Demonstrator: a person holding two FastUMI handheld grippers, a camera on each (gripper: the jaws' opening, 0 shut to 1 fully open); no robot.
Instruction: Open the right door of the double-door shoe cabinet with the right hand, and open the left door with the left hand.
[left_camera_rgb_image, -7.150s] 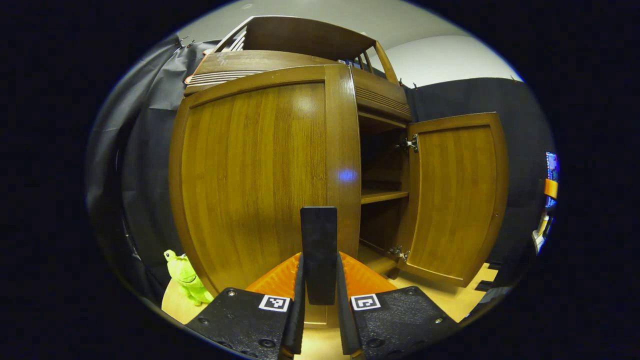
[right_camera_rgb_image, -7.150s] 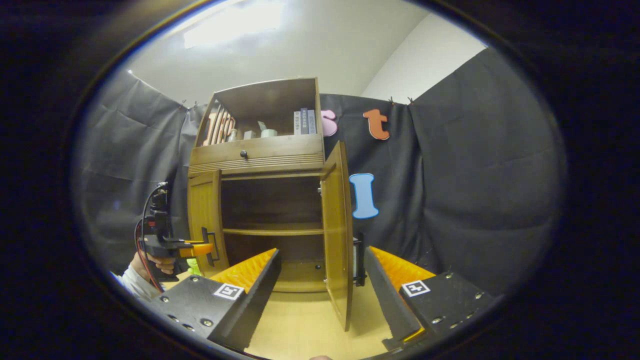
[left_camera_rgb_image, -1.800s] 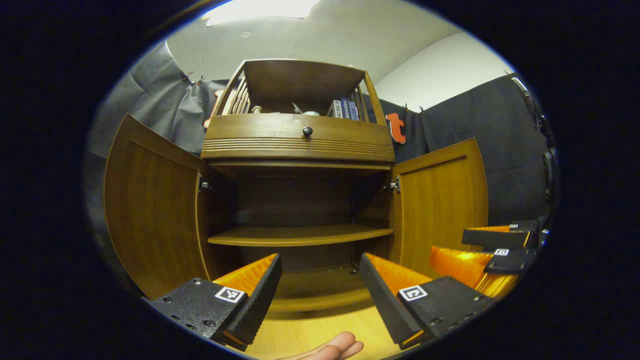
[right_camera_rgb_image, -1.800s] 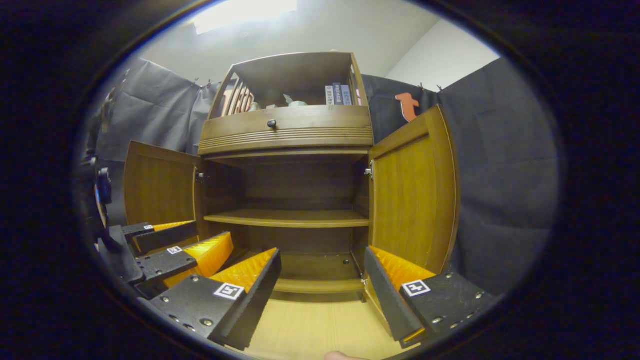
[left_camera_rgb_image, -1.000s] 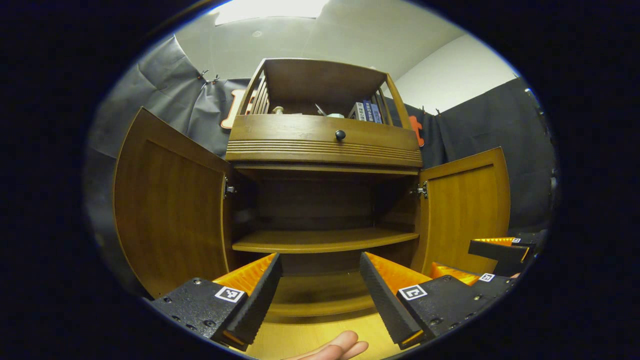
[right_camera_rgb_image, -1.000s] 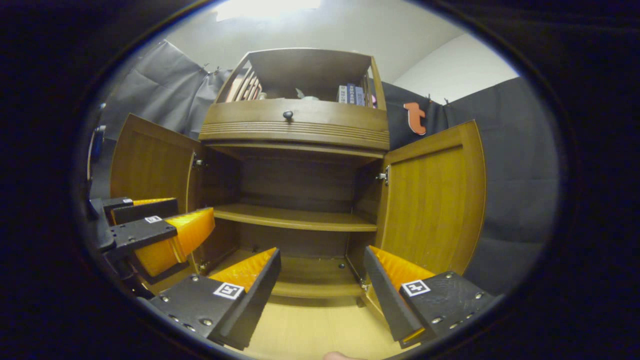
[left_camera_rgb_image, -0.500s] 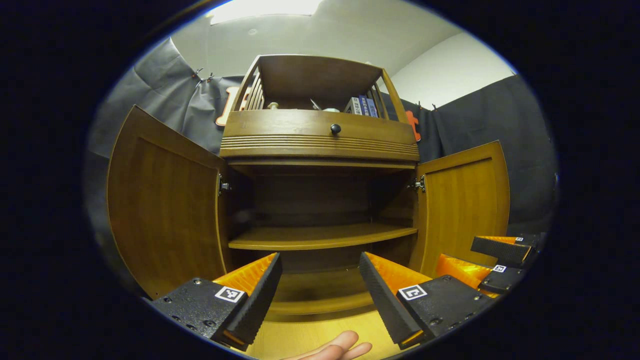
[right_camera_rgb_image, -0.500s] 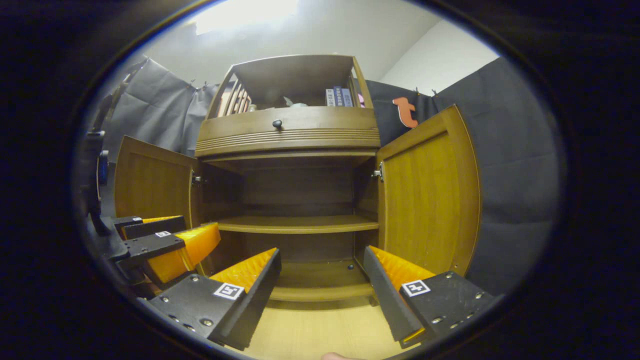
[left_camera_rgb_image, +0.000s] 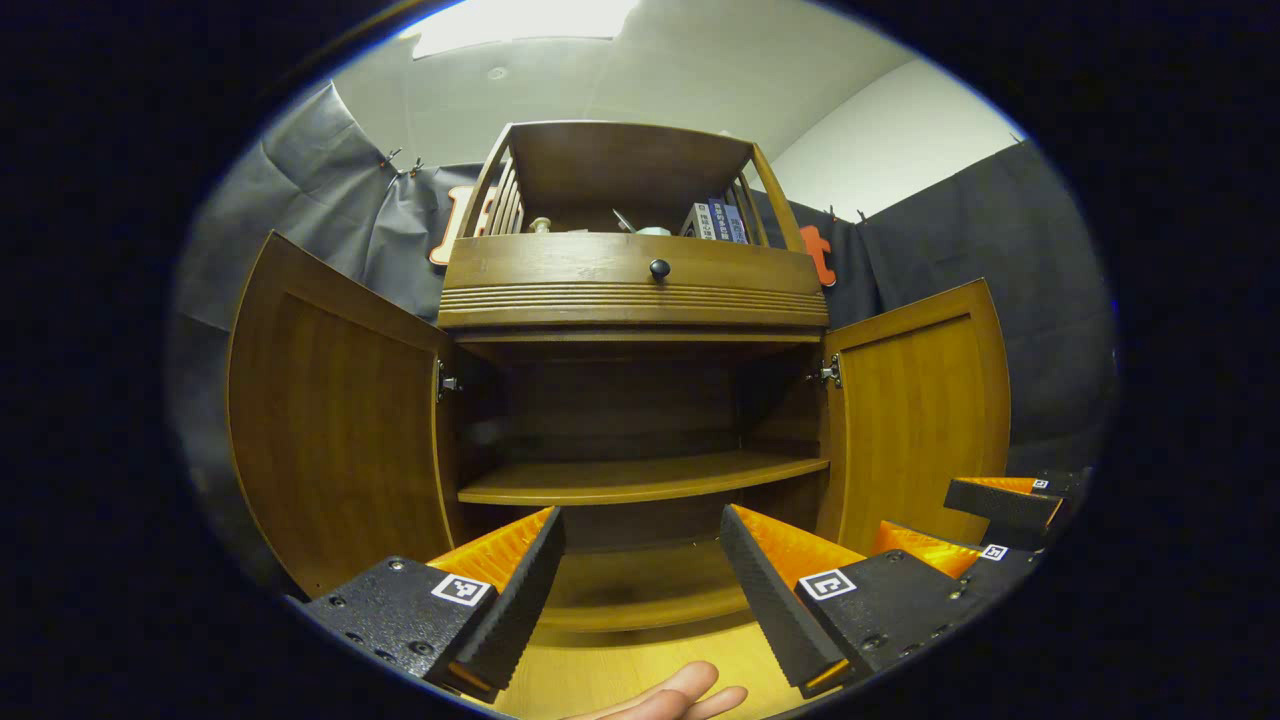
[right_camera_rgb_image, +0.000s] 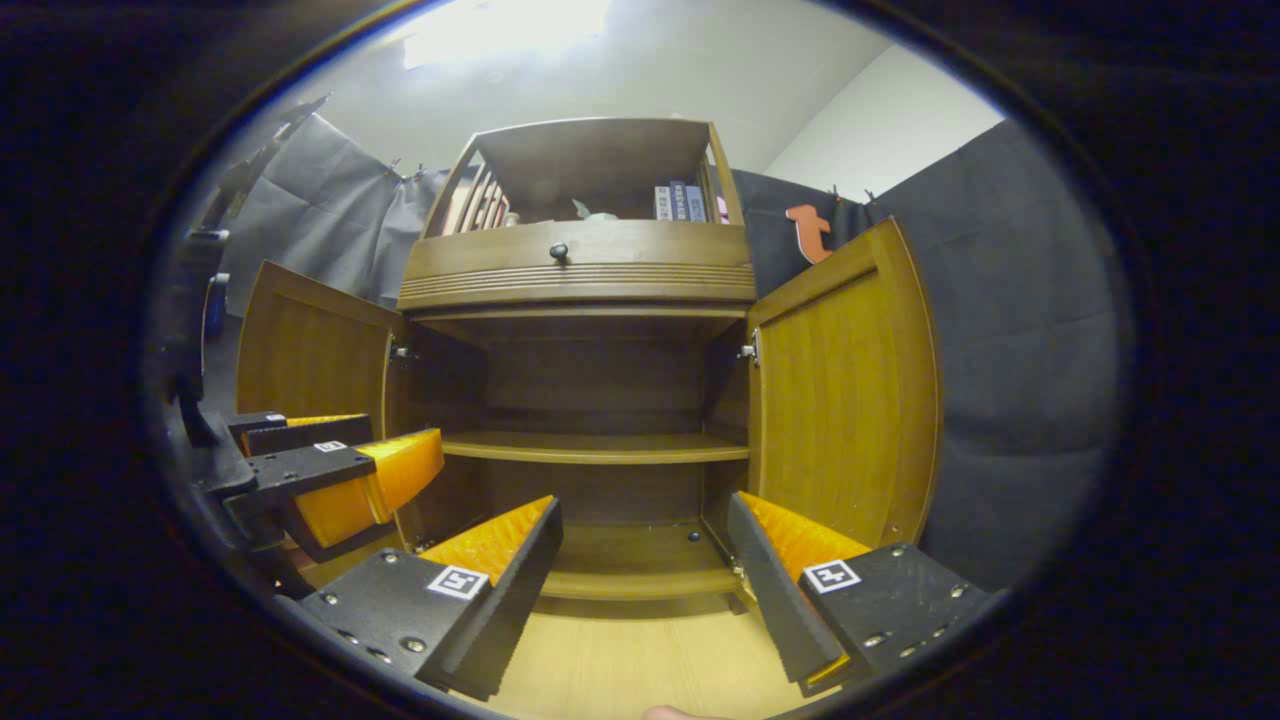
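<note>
Ridged, wedge-shaped pads line the left gripper, whose jaws stand wide apart holding nothing; fingertips of a hand are cut off at the bottom edge. The right gripper is likewise spread and empty above the pale wood floor. Beyond both, the shoe cabinet of glossy brown wood stands with its left door and right door swung fully outward, baring 1 curved shelf. Above sits a grooved drawer front with a round dark knob. Farthest up, books and small items too dim to identify occupy the open top.
</note>
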